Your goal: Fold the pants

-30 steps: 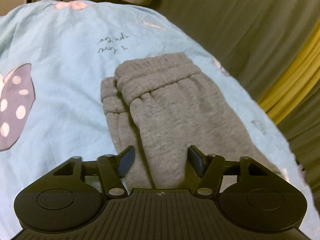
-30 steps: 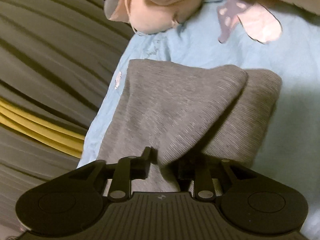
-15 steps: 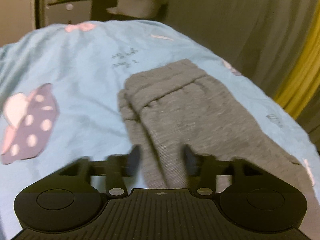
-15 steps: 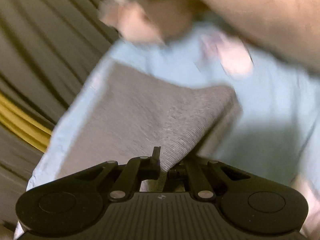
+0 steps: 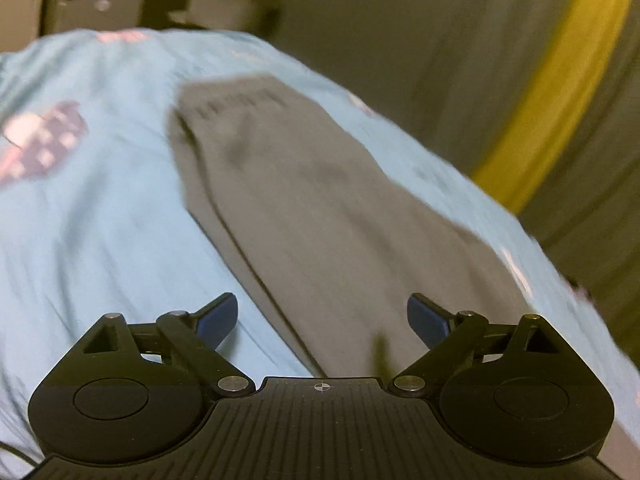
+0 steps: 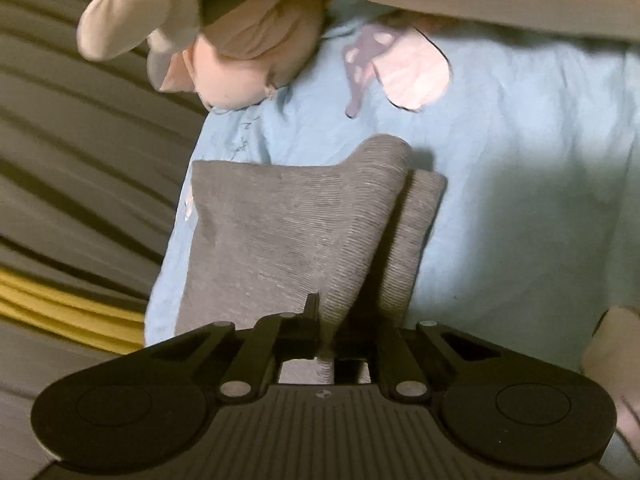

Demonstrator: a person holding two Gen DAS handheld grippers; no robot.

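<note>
Grey sweatpants [image 5: 320, 200] lie lengthwise on a light blue bedsheet [image 5: 100, 220], waistband at the far end. My left gripper [image 5: 322, 320] is wide open and empty, hovering above the near part of the pants. In the right wrist view the pants [image 6: 288, 232] show their folded leg end. My right gripper [image 6: 330, 320] is shut on the pants' top layer and lifts it, so the cloth rises in a ridge over the lower layer.
A pink plush toy [image 6: 248, 64] lies at the far end of the bed. Dark olive curtains [image 5: 440, 40] with a yellow stripe [image 5: 540, 92] hang along the bed's edge. A pink and purple print [image 6: 400, 68] marks the sheet. The left wrist view is motion-blurred.
My left gripper opened wide and pulled back along the pants. My right gripper stayed shut on the top layer and kept it lifted.
</note>
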